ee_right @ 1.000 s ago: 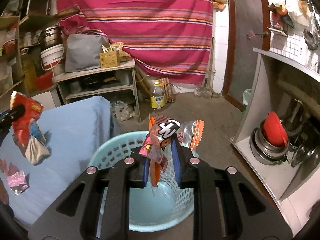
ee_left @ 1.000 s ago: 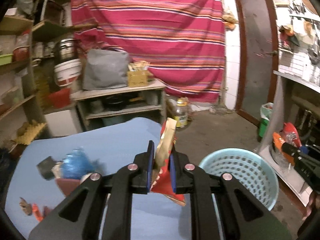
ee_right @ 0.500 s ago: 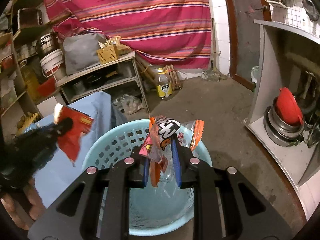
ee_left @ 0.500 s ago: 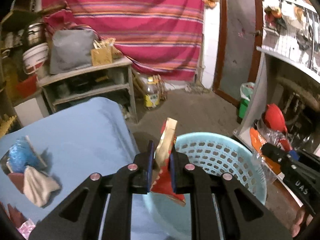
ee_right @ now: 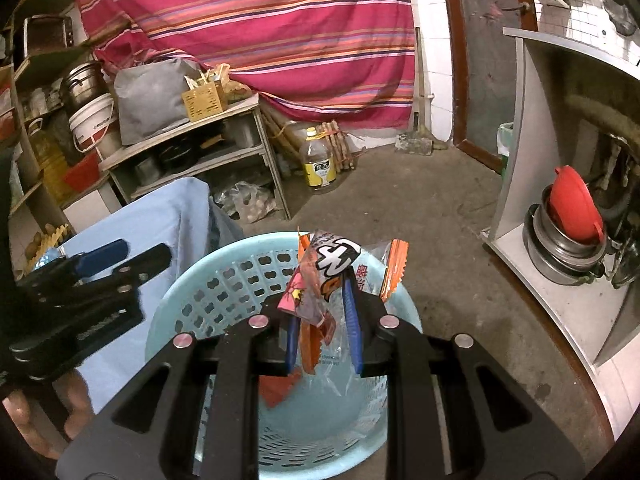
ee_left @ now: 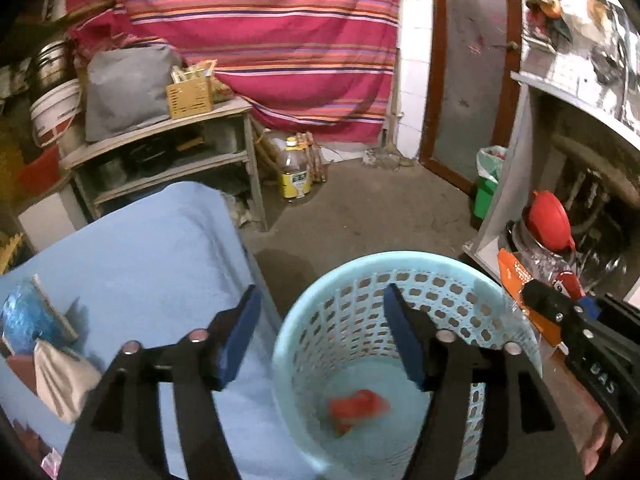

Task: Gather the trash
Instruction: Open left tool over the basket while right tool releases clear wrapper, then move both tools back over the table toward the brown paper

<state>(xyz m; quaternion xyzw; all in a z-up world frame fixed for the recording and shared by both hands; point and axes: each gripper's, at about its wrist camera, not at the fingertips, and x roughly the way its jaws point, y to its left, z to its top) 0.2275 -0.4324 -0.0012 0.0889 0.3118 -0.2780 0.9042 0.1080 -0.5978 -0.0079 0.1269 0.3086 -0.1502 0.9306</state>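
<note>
A light blue perforated basket [ee_left: 344, 300] stands on the floor beside the blue-covered table [ee_left: 140, 248]. My left gripper [ee_left: 320, 336] is open and empty above the basket's left rim. A red wrapper [ee_left: 356, 406] lies blurred at the basket's bottom; it also shows in the right wrist view [ee_right: 278, 390]. My right gripper [ee_right: 322, 320] is over the basket [ee_right: 208, 292], its jaws slightly parted around a crumpled snack wrapper [ee_right: 332, 264] that stands between them. The right gripper shows at the right of the left wrist view [ee_left: 560, 312].
On the table lie a blue crumpled item [ee_left: 24, 316], a beige rag [ee_left: 60, 380] and a pink scrap [ee_left: 50, 466]. A wooden shelf unit [ee_left: 168, 160], an oil bottle [ee_left: 294, 168] and a metal cabinet with pots [ee_right: 568, 236] surround the floor space.
My left gripper opened over the basket and the red wrapper dropped into it. The right gripper's jaws parted slightly, the snack wrapper still between them.
</note>
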